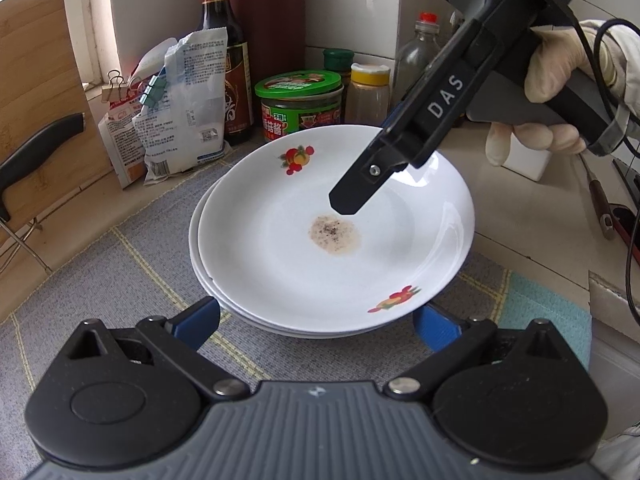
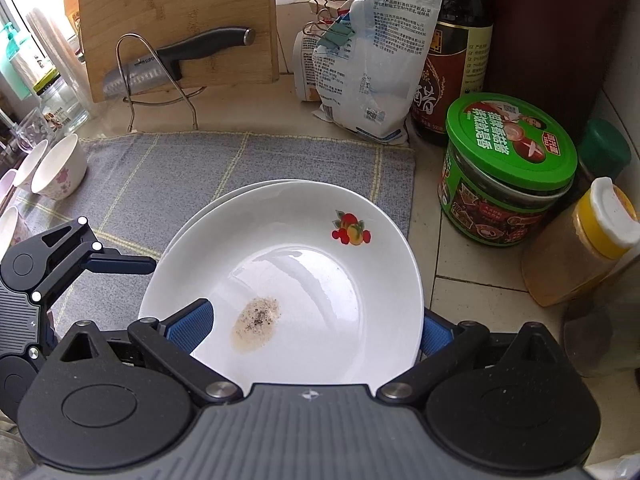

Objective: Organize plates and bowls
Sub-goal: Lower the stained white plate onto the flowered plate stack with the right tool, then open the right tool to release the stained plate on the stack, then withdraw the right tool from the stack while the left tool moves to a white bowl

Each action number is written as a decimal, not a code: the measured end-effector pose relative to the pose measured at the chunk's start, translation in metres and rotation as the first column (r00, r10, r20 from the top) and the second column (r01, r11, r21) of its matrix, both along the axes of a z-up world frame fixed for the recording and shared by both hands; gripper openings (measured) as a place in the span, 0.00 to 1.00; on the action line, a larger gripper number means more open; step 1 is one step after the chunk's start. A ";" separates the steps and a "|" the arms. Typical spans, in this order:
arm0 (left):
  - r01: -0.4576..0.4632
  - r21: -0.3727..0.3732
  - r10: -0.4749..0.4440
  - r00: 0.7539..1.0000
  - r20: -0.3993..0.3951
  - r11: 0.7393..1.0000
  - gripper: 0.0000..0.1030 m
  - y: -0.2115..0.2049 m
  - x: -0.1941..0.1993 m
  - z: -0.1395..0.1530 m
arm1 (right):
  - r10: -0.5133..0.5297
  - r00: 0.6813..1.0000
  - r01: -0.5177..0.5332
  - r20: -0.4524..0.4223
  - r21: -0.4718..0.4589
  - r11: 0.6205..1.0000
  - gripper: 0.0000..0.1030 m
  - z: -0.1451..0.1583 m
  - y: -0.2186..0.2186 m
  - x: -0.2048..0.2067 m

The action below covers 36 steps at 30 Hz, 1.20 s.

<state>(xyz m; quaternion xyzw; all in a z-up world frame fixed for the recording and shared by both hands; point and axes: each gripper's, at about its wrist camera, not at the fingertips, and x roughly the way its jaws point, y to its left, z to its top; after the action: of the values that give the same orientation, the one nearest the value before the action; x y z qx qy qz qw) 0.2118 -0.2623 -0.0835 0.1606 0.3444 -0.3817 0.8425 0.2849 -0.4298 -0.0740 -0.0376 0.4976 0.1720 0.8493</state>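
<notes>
A white plate with fruit prints and a brown stain [image 1: 280, 248] lies on top of a second white plate [image 1: 200, 256] on the grey mat. My left gripper [image 1: 316, 326] is open at the near rim of the stack, one blue finger on each side. My right gripper [image 2: 316, 330] is open with one finger above the top plate [image 2: 304, 272] and the other under its rim; it shows in the left wrist view [image 1: 360, 188] with a finger tip over the plate. The left gripper also shows in the right wrist view [image 2: 120, 264] at the plate's left edge. Small white bowls [image 2: 60, 168] stand at far left.
A grey mat [image 2: 240, 160] covers the counter. Behind it stand a cutting board with a knife [image 2: 176, 56], clipped bags [image 2: 360, 76], a dark sauce bottle [image 2: 456, 52], a green-lidded jar [image 2: 508, 168] and a yellow-capped spice bottle [image 2: 588, 248]. Glass jars [image 2: 52, 92] stand at far left.
</notes>
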 end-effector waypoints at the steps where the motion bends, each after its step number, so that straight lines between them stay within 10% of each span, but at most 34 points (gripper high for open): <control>1: 0.000 -0.001 0.000 1.000 0.000 1.000 0.99 0.000 0.000 0.000 | 0.000 1.000 0.000 0.000 -0.014 1.000 1.00 -0.001 0.001 0.000; 36: -0.156 -0.082 0.163 0.983 0.080 0.984 0.99 0.038 -0.019 0.028 | 0.074 0.987 -0.065 0.141 -0.066 0.996 1.00 0.023 0.029 -0.039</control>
<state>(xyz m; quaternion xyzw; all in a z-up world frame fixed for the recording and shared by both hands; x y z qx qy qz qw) 0.1926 -0.2241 -0.0556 0.1166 0.3049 -0.3184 0.8900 0.2460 -0.4003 -0.0508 -0.0932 0.4388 0.1832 0.8748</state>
